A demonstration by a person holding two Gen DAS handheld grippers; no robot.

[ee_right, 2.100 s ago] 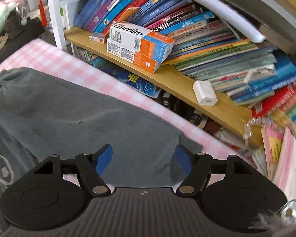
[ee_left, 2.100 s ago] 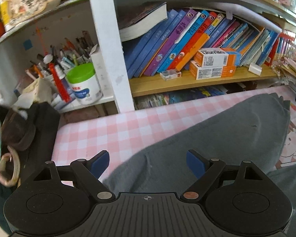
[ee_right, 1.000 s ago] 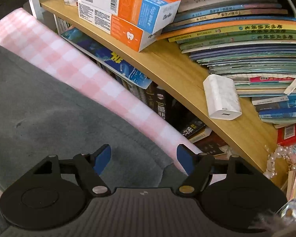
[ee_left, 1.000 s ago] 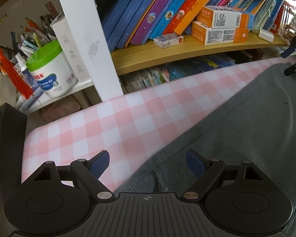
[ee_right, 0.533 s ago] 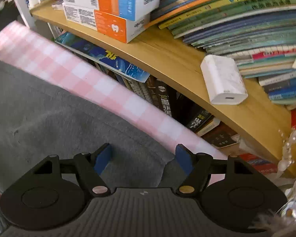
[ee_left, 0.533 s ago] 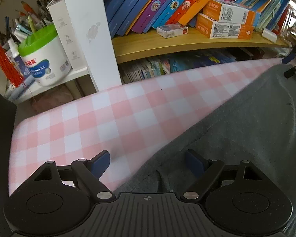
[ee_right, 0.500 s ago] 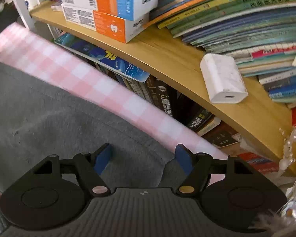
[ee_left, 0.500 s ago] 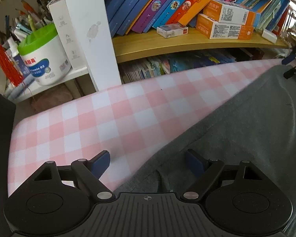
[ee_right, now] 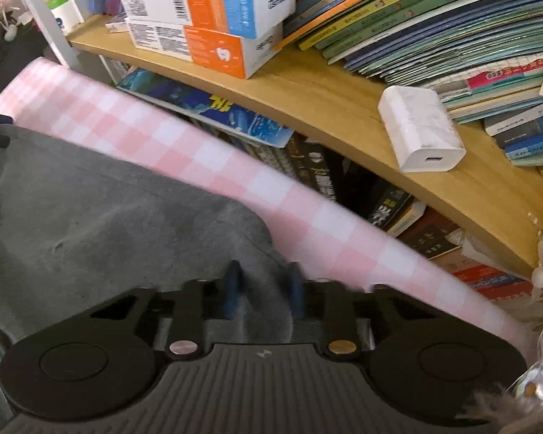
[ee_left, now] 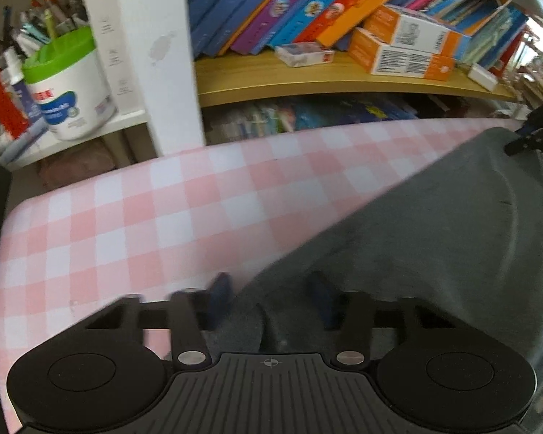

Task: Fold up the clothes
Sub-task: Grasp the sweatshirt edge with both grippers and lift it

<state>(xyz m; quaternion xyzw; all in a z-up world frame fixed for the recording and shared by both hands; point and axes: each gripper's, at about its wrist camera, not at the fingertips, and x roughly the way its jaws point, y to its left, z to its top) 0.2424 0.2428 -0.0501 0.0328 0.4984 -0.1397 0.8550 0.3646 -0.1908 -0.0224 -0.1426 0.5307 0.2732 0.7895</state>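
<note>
A grey garment lies flat on a pink-and-white checked cloth. My left gripper straddles its near left corner. The jaws are closing, blurred, with a fold of grey fabric between them and a gap still showing at the left pad. My right gripper is at the other corner of the grey garment, near the edge of the checked cloth. Its jaws are closing and stand narrow, pinching a ridge of fabric. Each gripper shows small at the far edge of the other's view.
A wooden bookshelf full of books runs close behind the cloth, with orange-and-white boxes on it. A white upright and a green-lidded tub stand at the left. A white charger lies on the shelf.
Both pairs of jaws have come in from wide open onto the garment's corners. The fabric between the right jaws has bunched up. Both grippers have tipped slightly further down.
</note>
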